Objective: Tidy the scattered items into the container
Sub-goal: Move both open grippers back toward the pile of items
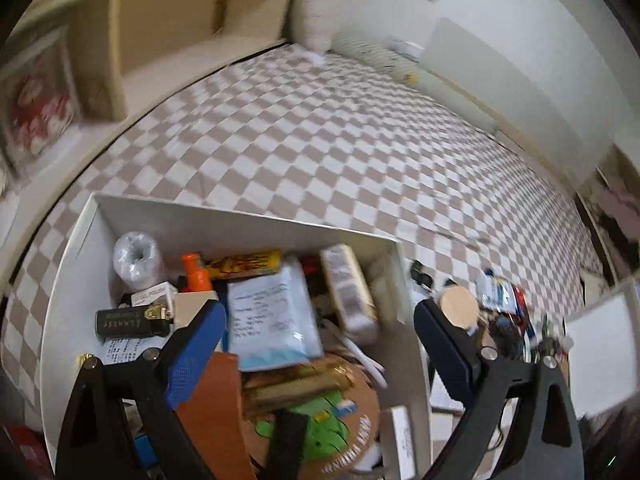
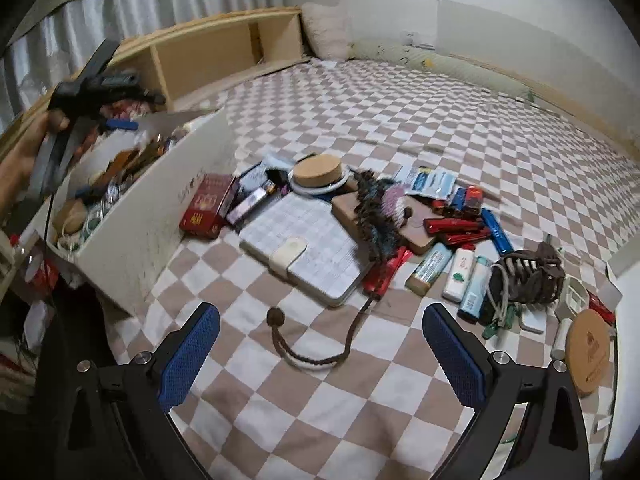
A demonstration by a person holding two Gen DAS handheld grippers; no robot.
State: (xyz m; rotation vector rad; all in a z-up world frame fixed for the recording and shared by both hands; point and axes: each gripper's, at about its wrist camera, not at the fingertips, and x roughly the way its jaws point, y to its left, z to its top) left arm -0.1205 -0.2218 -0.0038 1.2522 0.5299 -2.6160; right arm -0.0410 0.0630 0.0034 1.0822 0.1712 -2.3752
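The white box (image 1: 248, 224) sits on the checkered bed and holds several items, among them a blue-white packet (image 1: 272, 312), an orange bottle (image 1: 196, 274) and a black lighter (image 1: 128, 322). My left gripper (image 1: 316, 332) is open and empty, hovering over the box; it also shows in the right wrist view (image 2: 96, 92) above the box (image 2: 160, 208). My right gripper (image 2: 320, 340) is open and empty above a braided cord (image 2: 316, 344). Scattered items lie beyond it: a checked notebook (image 2: 312, 248), a red tin (image 2: 206, 210), a cork lid (image 2: 320, 170), lighters (image 2: 460, 270).
A wooden headboard shelf (image 2: 224, 52) stands at the far left. A pillow (image 2: 326, 32) and long bolster (image 2: 440, 64) line the wall. A round wooden coaster (image 2: 590, 352) and a brown hair claw (image 2: 528, 276) lie at the right.
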